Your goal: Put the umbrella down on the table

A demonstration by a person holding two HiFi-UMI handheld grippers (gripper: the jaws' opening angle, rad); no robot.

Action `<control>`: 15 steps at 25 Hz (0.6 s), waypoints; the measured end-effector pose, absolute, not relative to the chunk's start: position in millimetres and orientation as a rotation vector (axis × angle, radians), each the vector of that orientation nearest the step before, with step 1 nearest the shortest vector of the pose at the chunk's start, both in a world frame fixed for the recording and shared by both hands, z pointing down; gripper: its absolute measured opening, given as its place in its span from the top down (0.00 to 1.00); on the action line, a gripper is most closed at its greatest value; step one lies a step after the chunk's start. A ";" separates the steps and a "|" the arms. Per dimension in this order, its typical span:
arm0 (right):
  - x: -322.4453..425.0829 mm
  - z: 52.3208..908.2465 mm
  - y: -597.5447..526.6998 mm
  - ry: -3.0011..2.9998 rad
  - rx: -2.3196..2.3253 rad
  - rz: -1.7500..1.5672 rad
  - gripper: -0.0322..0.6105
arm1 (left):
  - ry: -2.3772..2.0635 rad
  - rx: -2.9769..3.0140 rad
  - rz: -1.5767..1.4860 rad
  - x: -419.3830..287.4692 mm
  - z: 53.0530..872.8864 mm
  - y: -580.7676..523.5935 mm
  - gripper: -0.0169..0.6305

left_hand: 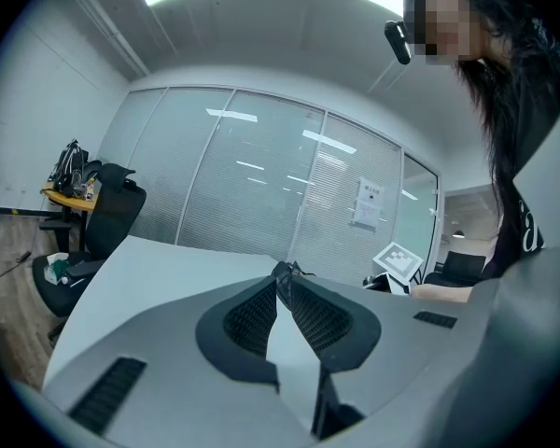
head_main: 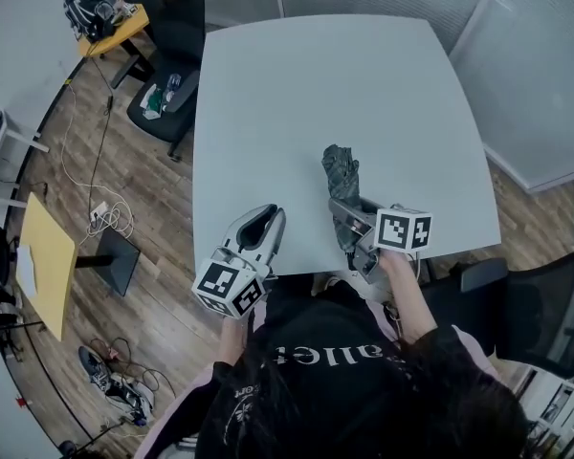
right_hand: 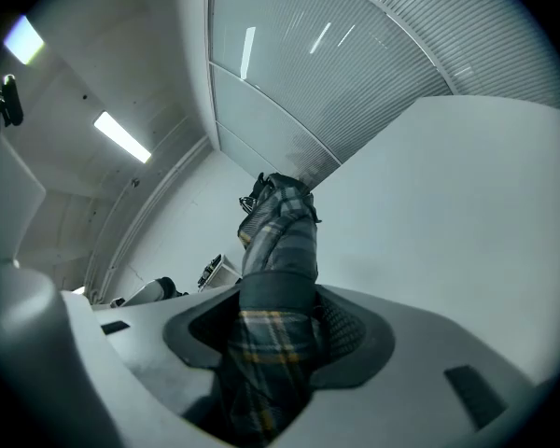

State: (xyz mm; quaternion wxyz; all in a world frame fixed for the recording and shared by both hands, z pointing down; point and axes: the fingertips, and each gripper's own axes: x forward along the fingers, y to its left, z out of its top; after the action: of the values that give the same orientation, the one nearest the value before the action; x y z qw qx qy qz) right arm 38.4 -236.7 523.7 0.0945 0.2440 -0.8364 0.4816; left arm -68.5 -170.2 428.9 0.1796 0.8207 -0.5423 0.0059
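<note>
Umbrella (head_main: pixel 342 175): in the head view it is folded, plaid, and reaches forward from the right gripper (head_main: pixel 349 226), which is clamped round its lower part. Its far end lies over the table (head_main: pixel 344 84); I cannot tell whether it touches. The left gripper (head_main: pixel 268 220) hangs off to that gripper's left, apart from the umbrella.

In the left gripper view the tips meet with nothing between them.

In the right gripper view both pads press on the plaid cloth, and the umbrella juts out ahead of the jaws.

The grip sits by the table's near edge. Let go here, the end behind the jaws may overhang, and the round bundle could tip or roll off.
</note>
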 end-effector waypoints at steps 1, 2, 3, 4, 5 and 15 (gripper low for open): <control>33.5 527.0 -243.7 -2.471 0.724 1.417 0.60 | -1.529 2.323 0.018 -73.0 429.1 -174.6 0.87; 29.1 530.6 -250.2 -2.462 0.723 1.403 0.60 | -1.526 2.326 0.019 -77.1 429.6 -177.8 0.87; 25.9 534.3 -255.5 -2.455 0.722 1.389 0.60 | -1.524 2.328 0.020 -80.3 430.5 -179.2 0.87; 23.7 538.0 -259.7 -2.448 0.721 1.374 0.60 | -1.524 2.329 0.021 -82.6 431.5 -179.1 0.87; 21.8 541.4 -263.7 -2.443 0.720 1.360 0.60 | -1.525 2.330 0.022 -84.5 432.2 -178.2 0.87; -32.3 568.8 -341.5 -2.383 0.699 1.224 0.60 | -1.576 2.275 -0.001 -133.7 437.1 -190.9 0.87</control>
State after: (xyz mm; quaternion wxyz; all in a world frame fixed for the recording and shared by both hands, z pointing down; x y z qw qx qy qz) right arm -32.3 -341.5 568.8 0.1853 0.2480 -0.8458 0.4346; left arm -133.7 -190.9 437.1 0.1861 0.8077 -0.5595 -0.0005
